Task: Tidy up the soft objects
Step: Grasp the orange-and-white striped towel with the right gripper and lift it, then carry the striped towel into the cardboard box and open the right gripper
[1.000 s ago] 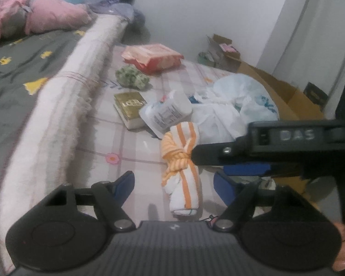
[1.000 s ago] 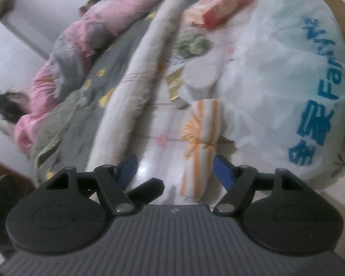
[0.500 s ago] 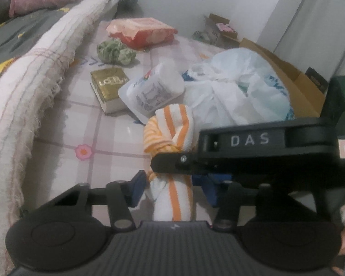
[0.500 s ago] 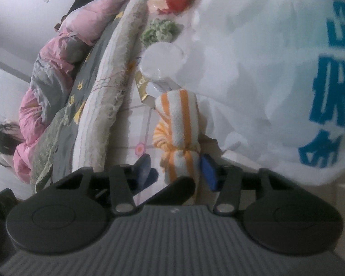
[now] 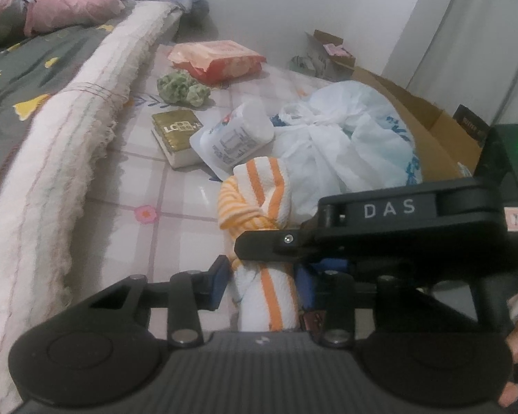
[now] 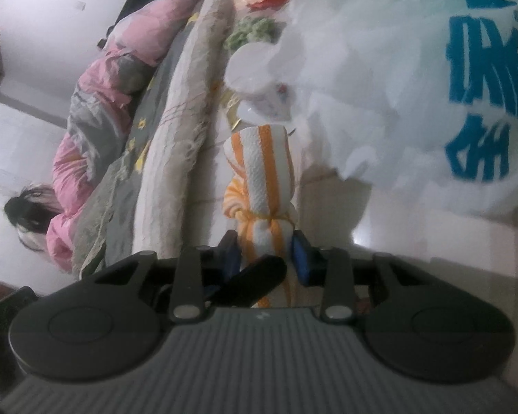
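A: State of my left gripper (image 5: 262, 284)?
B: Clamped on the towel (image 5: 259, 203), low centre of the left view, pads against its lower roll.

A: My right gripper (image 6: 266, 253)?
B: Its jaws are closing; blue pads touch the towel (image 6: 262, 176) just below its knot, centre of the right view.

A: Surroundings?
B: Bag (image 5: 348, 145) right of the towel, tub (image 5: 234, 138) and book (image 5: 178, 134) above it, bed (image 5: 34, 79) at left.

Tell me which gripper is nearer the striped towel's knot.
Right. The right gripper, jaws closing, flanks the striped towel just short of its knot; the left gripper clamps the near end.
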{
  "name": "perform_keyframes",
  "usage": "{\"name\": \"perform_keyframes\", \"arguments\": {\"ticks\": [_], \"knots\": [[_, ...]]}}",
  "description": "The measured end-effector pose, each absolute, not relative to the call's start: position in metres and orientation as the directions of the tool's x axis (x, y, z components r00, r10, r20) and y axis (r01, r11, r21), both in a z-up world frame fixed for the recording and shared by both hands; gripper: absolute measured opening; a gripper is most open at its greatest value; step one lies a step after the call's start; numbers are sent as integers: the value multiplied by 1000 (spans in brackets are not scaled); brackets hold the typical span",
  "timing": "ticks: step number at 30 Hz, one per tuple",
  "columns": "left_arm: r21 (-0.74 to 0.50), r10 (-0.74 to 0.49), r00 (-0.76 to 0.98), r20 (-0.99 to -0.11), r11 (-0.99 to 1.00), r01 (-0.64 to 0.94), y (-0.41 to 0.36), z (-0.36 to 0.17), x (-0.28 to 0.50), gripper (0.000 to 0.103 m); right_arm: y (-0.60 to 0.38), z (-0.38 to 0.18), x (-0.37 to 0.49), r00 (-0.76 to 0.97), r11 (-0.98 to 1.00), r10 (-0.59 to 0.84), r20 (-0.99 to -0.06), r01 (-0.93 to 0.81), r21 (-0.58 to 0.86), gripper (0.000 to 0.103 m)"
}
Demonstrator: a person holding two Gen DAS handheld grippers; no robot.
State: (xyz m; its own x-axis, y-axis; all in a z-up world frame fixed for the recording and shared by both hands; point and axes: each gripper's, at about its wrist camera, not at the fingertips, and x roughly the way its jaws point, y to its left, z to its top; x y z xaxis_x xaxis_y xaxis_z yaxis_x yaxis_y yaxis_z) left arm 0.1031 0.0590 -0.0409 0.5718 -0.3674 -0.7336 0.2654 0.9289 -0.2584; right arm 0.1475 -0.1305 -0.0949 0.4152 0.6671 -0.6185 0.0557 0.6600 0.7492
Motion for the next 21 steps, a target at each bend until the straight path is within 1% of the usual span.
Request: {"name": "perform_keyframes", "arguments": {"ticks": [5, 11, 16, 21], "knots": [[-258, -365, 601, -711, 930, 260, 65, -24, 86, 42, -130, -78, 134, 412, 642, 696, -589, 9, 766, 32], [-237, -375, 645, -666, 926, 294, 59, 5, 70, 42, -135, -46, 119, 454, 625, 711, -537, -58, 778, 32], [-209, -417, 676, -607, 905, 371, 31, 32, 62, 43, -161, -13, 104, 533, 622, 694, -484, -104, 776, 32], [-191, -489, 659, -571, 860, 473, -17, 51, 63, 44, -208, 11, 87, 619, 623, 650, -441, -101, 776, 32]]}}
